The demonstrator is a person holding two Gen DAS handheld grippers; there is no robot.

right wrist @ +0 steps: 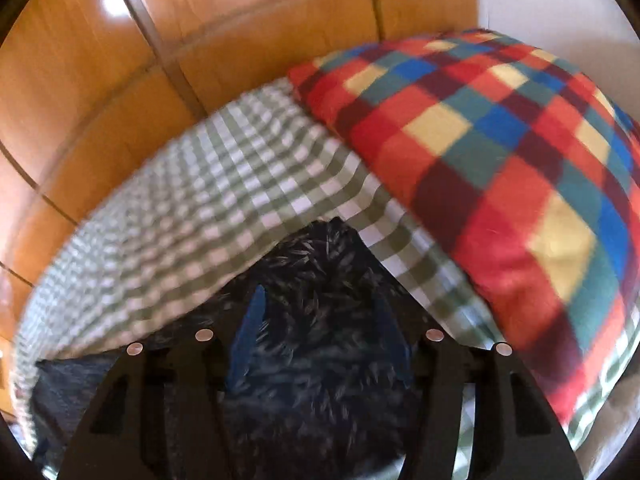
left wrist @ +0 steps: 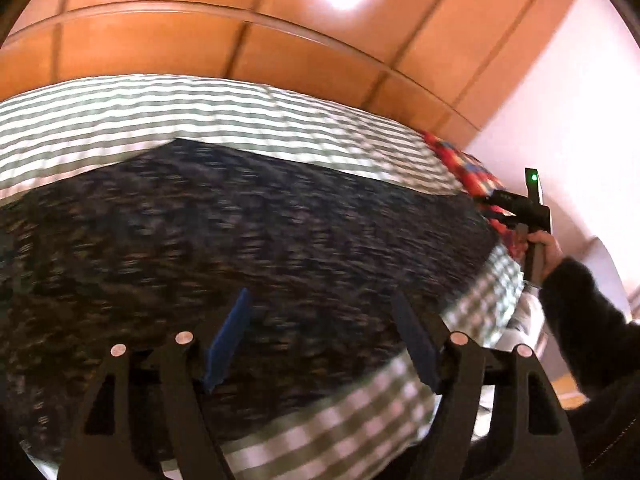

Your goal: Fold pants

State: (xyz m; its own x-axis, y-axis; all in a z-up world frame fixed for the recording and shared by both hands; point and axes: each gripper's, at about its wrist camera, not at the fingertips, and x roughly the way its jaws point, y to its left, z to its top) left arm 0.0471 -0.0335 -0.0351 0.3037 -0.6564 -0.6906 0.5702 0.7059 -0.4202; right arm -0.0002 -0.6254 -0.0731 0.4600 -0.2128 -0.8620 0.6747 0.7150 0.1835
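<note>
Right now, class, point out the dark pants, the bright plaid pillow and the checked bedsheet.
pants (left wrist: 240, 232), left wrist view, middle of cloth.
pillow (right wrist: 500, 152), right wrist view, top face.
bedsheet (right wrist: 208, 200), right wrist view, bare part.

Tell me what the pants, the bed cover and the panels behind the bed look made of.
Pants: dark speckled fabric, matte, probably woven. Bed cover: soft green-and-white check cloth, maybe cotton. Panels: orange-brown wood or veneer, glossy; they mirror the lights.

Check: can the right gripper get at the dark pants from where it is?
Probably yes. The right gripper is open right over the dark pants, nothing between its fingers and the cloth. The plaid pillow lies off to one side.
</note>
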